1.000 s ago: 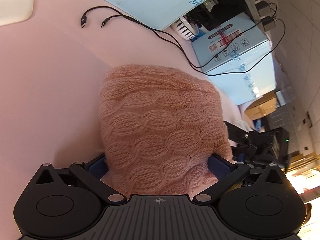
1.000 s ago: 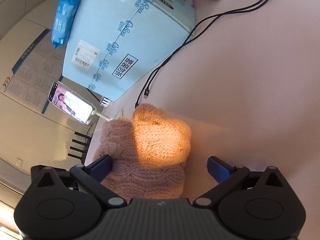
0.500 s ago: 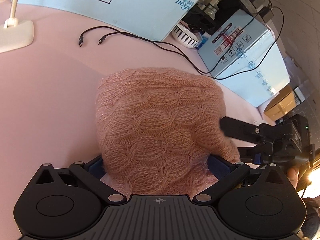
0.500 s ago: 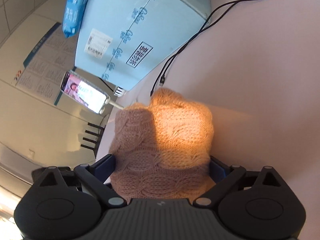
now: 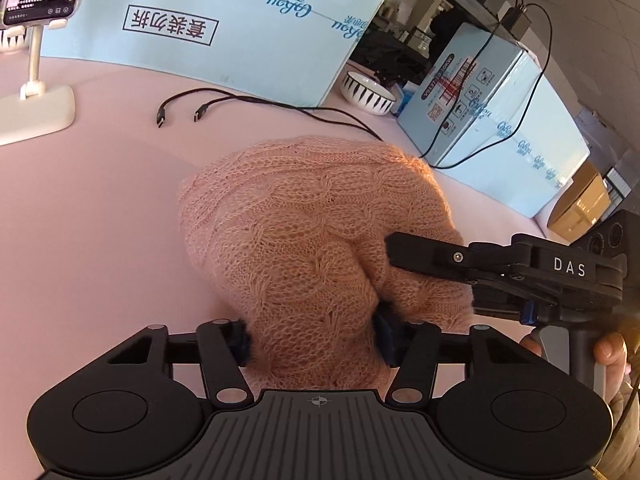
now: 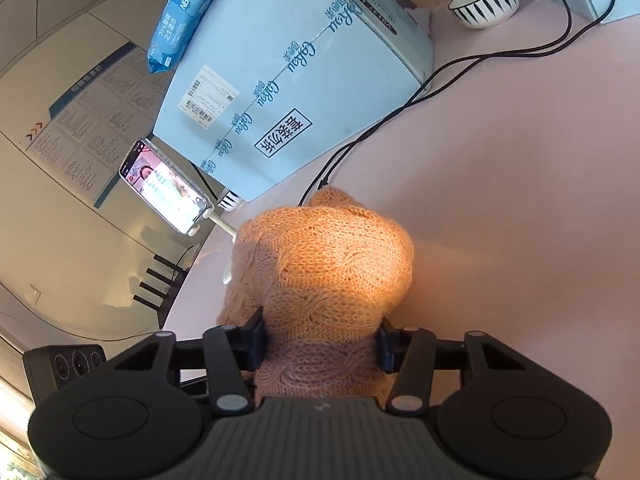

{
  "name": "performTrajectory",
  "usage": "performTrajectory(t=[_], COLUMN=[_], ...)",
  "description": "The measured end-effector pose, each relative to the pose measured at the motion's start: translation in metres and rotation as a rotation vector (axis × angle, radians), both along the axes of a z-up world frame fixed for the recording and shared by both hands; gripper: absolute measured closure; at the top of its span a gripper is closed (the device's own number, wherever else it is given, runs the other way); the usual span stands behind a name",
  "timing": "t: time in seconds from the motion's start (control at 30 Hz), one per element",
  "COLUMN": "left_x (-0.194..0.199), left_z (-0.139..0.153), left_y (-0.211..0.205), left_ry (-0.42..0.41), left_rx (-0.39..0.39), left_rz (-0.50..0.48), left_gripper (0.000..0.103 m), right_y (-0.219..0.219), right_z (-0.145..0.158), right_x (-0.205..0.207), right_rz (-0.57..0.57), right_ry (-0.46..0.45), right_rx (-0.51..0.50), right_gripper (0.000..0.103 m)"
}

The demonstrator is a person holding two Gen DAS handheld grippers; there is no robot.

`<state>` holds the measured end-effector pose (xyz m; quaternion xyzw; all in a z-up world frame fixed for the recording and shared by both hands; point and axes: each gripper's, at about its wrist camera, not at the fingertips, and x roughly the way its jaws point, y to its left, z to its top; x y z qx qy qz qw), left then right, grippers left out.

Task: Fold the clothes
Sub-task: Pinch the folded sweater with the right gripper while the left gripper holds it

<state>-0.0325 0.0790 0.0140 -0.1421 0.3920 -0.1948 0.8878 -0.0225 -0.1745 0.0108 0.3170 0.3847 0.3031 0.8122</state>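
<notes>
The folded pink cable-knit sweater [image 5: 312, 240] lies on the pale pink surface [image 5: 88, 208]. Left tongs [image 5: 312, 340] and right tongs [image 6: 320, 344] are closing, each pinching its bunched near edge. The black-striped white bowl [image 6: 484, 2] seems empty.

Bright daylight, warm sun patch on the sweater [image 6: 340, 264], strong fisheye edge distortion.
</notes>
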Motion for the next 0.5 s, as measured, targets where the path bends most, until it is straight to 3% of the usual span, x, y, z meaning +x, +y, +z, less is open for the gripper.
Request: performTrajectory(t=[0.27, 0.5], left_x=[-0.014, -0.039], left_z=[0.012, 0.04], left_y=[-0.001, 0.009], left_ry=[-0.046, -0.121], left_rx=[-0.021, -0.02], left_rz=[0.035, 0.066], left_gripper=[0.063, 0.065], right_y=[-0.002, 0.009], right_z=[0.017, 0.041], right_x=[-0.016, -0.027], right_rz=[-0.03, -0.007], right_ry=[-0.087, -0.139], right_rx=[0.006, 0.07], right_gripper=[0.061, 0.062])
